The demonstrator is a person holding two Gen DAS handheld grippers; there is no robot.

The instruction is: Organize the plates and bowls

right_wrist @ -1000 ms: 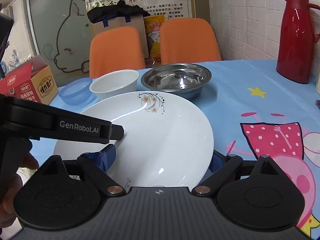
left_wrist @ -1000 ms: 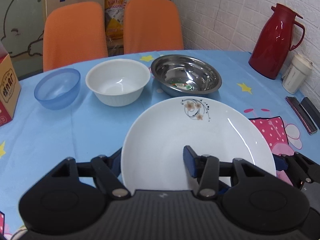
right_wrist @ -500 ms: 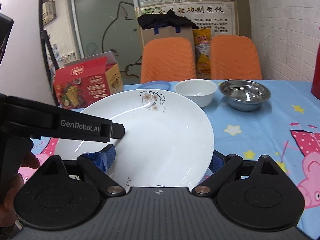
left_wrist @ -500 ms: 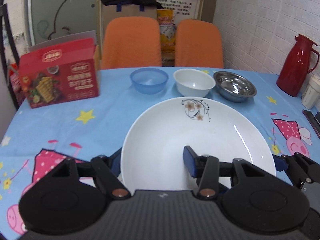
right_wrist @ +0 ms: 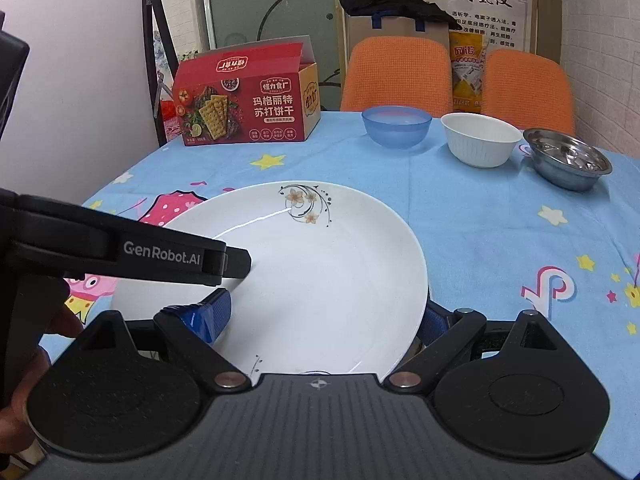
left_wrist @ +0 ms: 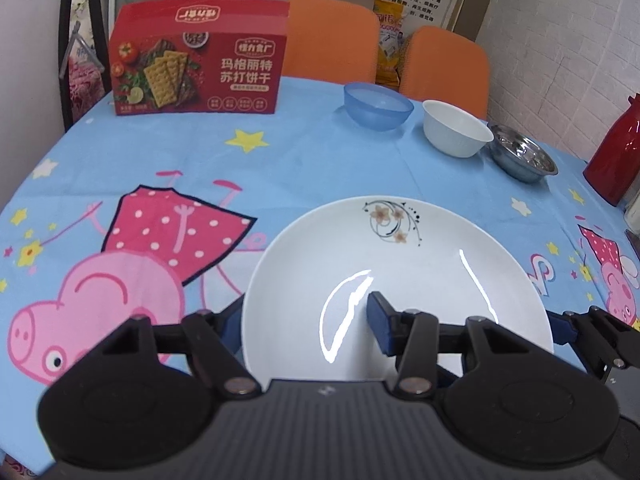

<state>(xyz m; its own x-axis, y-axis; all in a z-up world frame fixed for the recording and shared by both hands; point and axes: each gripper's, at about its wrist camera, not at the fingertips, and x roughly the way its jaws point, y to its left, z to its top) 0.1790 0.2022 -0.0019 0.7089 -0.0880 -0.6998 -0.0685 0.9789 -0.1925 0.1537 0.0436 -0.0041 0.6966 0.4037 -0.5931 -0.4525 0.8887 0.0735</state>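
While both grippers grip one plate [left_wrist: 400, 280], the left gripper [left_wrist: 306, 320] has its fingers closed on the near-left rim, one blue pad [left_wrist: 380, 322] lying on the plate's upper face and the other under the edge. The right gripper [right_wrist: 324, 316] clamps the near-right rim in the same way, its left pad [right_wrist: 212, 314] on top and its right finger beneath the edge. In the right wrist view the left gripper's black finger reaches in from the left across the plate, with part of a hand [right_wrist: 24, 392] behind it. Both grippers point forward along the table [left_wrist: 328, 168], roughly level. The plate is white, glossy, with a small flower motif at its far rim, held above the cartoon tablecloth. Beyond it stand a blue bowl [left_wrist: 378, 106], a white bowl [left_wrist: 456, 128] and a steel bowl [left_wrist: 522, 158] in a row, well apart from the plate.
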